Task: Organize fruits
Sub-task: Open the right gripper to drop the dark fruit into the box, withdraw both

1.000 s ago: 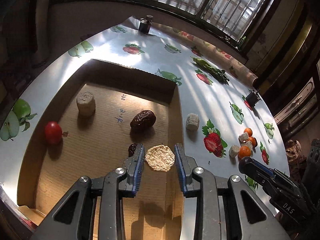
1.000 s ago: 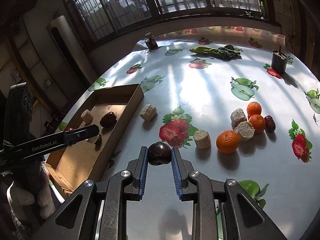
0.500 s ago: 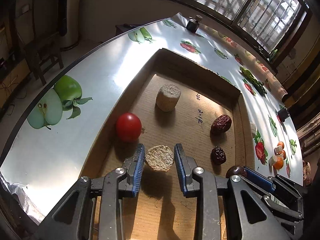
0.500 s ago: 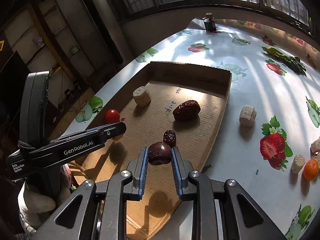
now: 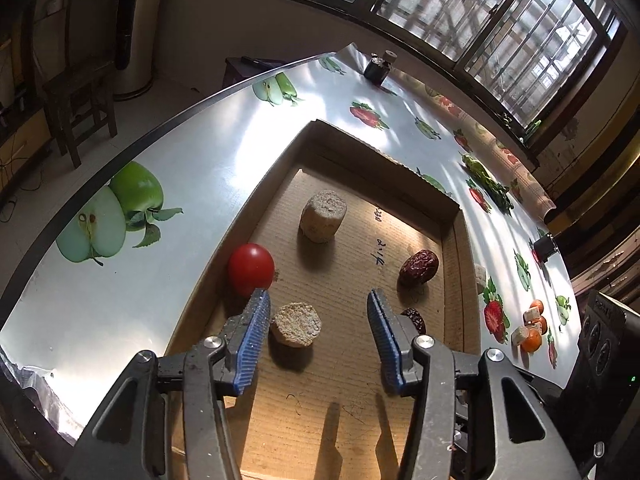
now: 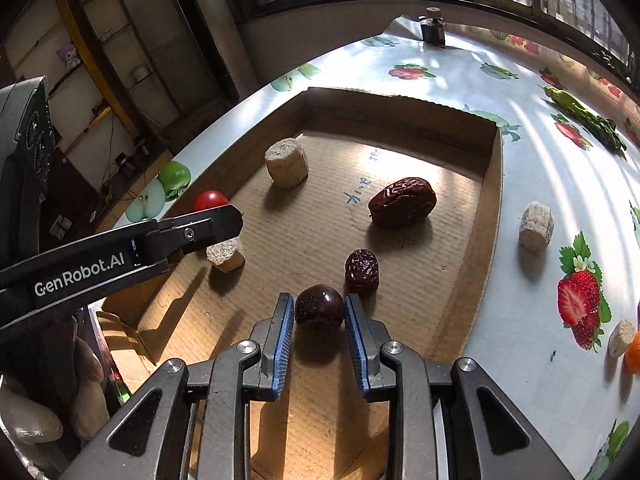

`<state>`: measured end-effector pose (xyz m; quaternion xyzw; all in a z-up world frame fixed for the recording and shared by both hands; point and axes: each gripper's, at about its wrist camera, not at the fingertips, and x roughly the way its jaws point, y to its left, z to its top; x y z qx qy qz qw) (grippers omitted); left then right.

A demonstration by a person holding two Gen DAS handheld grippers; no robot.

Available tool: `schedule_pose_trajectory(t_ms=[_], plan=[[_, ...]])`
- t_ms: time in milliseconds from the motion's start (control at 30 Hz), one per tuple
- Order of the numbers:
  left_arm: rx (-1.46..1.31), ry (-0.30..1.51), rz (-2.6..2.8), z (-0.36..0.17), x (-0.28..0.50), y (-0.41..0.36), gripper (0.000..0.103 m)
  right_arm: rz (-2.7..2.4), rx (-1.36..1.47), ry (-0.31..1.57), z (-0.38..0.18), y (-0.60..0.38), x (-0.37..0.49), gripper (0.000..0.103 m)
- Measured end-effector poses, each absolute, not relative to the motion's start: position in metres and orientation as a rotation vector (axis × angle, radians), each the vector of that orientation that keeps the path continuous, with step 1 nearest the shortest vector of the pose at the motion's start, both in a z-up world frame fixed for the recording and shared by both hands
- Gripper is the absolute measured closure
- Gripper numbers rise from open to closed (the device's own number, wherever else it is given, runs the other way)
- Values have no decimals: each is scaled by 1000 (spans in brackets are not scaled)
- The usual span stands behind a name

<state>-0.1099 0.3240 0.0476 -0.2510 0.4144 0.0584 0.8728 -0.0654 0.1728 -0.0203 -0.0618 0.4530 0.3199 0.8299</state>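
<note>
- Where the shallow cardboard tray (image 5: 450, 236) lies on the glossy, fruit-printed bench (image 5: 192, 184), its corrugated brown floor carries a scatter of small pieces.
- In the tray: a smooth round red tomato (image 5: 251, 269) against the left wall, a rough beige cylinder (image 5: 322, 216) standing further in, a large wrinkled red date (image 5: 419, 267) toward the right wall, and a smaller wrinkled date (image 6: 361, 271) nearer the claws.
- The left claw (image 5: 316, 312) has its ribbed blue pads spreading apart; a coarse, crumbly beige disc (image 5: 296, 324) lies on the cardboard between them, just beside the left pad and clear of the right one.
- The right claw (image 6: 319, 312) is opening too; a glossy, dark round fruit (image 6: 319, 306) sits between its blue pads low over the tray floor, just in front of the smaller date. Whether the pads touch it I cannot tell for sure; slivers of gap show on both sides.
- Outside the tray, on the bench: another beige cylinder (image 6: 536, 225) beside the tray's right wall, and small orange fruits (image 5: 532, 339) with pale chunks further right.
</note>
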Motion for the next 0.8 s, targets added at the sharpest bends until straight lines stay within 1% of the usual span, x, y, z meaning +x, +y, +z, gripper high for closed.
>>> schedule_pose_trajectory(t_ms=[67,267,467,667,800], plan=[[-527,849,124,54,-113,323,48,680,-108,954,-17,169,-66,69],[-501,810,133,73,-122,317,44,661,14,910,0,134,-76,69],[-375,792,137,86,-123,282,43,568,174,855,13,70,-88,67],[-218,758,120,101,-127,233,43,382,215,742,34,19,-102,66],[-146,740,116,108,-129,209,41,398,386,741,39,-15,-101,65]])
